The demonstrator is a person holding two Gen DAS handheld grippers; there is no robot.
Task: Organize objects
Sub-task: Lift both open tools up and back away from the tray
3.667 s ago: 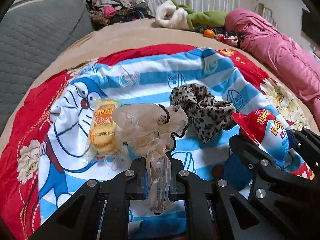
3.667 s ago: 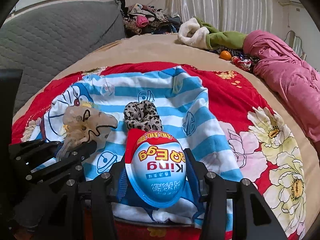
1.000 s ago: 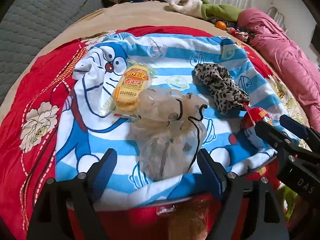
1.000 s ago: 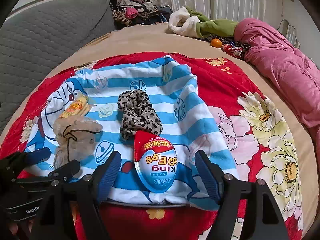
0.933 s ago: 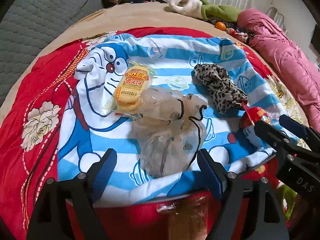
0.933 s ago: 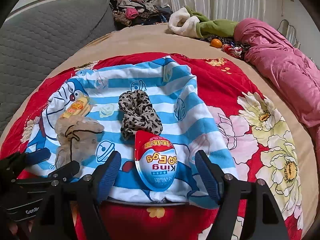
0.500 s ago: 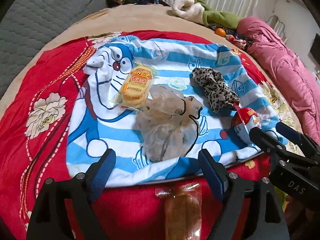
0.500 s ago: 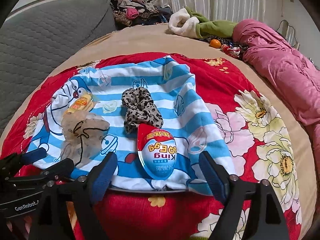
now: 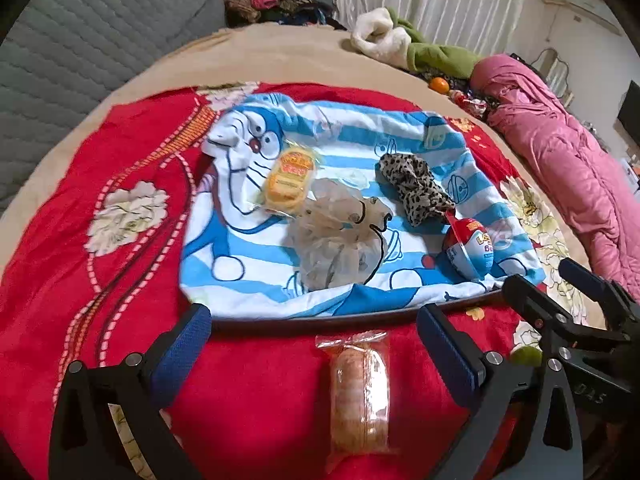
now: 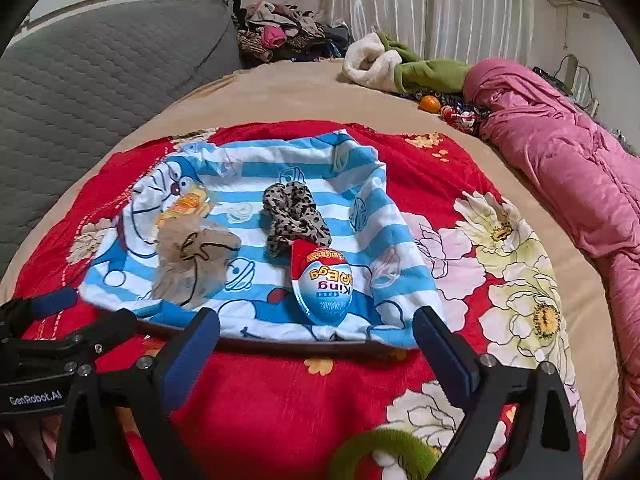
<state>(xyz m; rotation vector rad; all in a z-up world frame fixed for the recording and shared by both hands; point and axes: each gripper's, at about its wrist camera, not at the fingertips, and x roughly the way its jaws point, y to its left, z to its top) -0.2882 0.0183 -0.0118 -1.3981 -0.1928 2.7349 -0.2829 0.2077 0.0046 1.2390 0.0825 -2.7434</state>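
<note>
two grippers, both empty. the left gripper point(image 9: 314, 344) has its jaws spread wide above a wrapped snack point(image 9: 362, 392) lying on the red blanket point(image 9: 120, 280). the right gripper point(image 10: 316, 344) also has its jaws spread wide, held just short of the near edge of the towel point(image 10: 360, 208); a green ring point(image 10: 384, 454) lies on the blanket below it.

one blue-and-white striped towel with a cartoon cat lies on the blanket, and four things rest on it. one yellow snack pack point(image 9: 289, 180) lies toward the far left, its red label too blurred to read. one sheer beige scrunchie point(image 9: 340, 240) lies just in front of it, touching the pack's near edge. one leopard scrunchie point(image 9: 416, 188) lies to the right of those. one toy egg point(image 10: 323, 284), red at the top and blue-white below, lies at the towel's near right with its tip beside the leopard scrunchie; upside down in the right view it reads "king" and "egg".

the left gripper's side, seen in the right view, bears "genrobot.ai". the right gripper's side in the left view shows "das".

farther back on the bed lie one orange point(image 10: 430, 103), a pink quilt point(image 10: 560, 160) and a green-and-white garment point(image 10: 400, 64).
</note>
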